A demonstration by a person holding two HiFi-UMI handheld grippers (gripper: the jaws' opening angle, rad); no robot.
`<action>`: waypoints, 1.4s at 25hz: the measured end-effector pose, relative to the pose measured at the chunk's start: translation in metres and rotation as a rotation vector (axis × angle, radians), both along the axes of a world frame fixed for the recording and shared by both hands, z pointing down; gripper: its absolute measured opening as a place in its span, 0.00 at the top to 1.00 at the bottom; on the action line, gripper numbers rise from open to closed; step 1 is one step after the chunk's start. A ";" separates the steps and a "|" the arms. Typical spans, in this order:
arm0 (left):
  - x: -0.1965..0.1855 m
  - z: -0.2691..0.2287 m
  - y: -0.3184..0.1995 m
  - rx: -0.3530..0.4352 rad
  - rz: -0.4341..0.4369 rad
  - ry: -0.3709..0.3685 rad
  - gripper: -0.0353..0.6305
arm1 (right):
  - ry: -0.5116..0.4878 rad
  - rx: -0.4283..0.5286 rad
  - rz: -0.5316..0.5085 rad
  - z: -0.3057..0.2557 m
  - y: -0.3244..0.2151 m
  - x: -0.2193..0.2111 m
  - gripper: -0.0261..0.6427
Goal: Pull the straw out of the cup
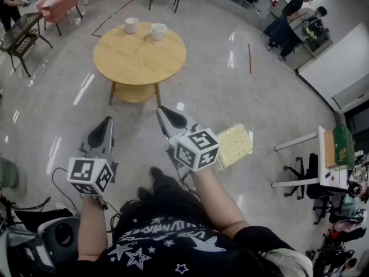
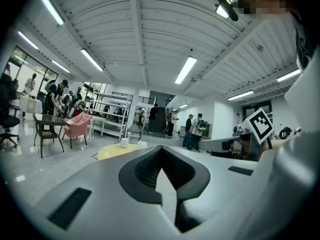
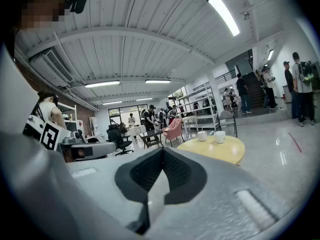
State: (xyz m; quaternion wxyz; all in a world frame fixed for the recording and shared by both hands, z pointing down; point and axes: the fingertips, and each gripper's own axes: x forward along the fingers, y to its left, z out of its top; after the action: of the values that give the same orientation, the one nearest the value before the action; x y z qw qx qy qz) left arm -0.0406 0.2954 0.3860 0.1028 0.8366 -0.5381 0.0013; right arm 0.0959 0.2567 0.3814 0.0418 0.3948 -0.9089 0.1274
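Nothing is done yet, I judge. The left claw (image 1: 106, 126), jaws pressed together on nothing, hangs at seven o'clock of the round desk (image 1: 118, 59), and the right claw (image 1: 166, 115) likewise at five. At the desk's twelve o'clock stand the left cup (image 1: 131, 25) and right cup (image 1: 157, 32); their contents and any straw are too small to tell.

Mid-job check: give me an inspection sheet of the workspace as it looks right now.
Surface: round wooden table, standing ahead of both grippers, neither touching it.
Job's things: left cup and right cup, both white, near the table's far edge; straw too small to make out.
Clutter: nothing seen on the table besides the cups; yellowish mat on the floor.
Grippers: left gripper and right gripper near the person's body, jaws together, nothing between them.
Cables: dark cable on the floor at the left.
Surroundings: pink chair; people far right.
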 end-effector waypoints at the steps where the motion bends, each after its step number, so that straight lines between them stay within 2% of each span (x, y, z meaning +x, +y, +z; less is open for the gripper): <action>1: 0.001 0.003 0.000 -0.008 0.008 0.008 0.94 | 0.004 -0.001 -0.002 0.002 0.000 0.000 0.96; 11: 0.004 0.015 -0.005 -0.032 0.018 0.022 0.94 | 0.019 -0.019 -0.003 0.014 -0.005 0.002 0.96; 22: -0.021 0.018 -0.010 -0.041 -0.006 0.033 0.94 | 0.014 -0.035 -0.020 0.026 -0.007 -0.013 0.96; 29: -0.030 0.021 -0.042 -0.044 -0.023 0.027 0.94 | -0.002 -0.027 0.004 0.026 -0.050 -0.018 0.96; 35: -0.038 0.017 -0.095 -0.040 -0.047 0.034 0.94 | -0.011 -0.034 -0.004 0.025 -0.108 -0.024 0.96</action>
State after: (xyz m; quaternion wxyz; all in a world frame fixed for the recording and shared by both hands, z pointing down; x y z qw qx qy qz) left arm -0.0787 0.2001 0.4032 0.1288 0.8214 -0.5556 -0.0044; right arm 0.0721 0.1487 0.4063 0.0436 0.3915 -0.9076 0.1451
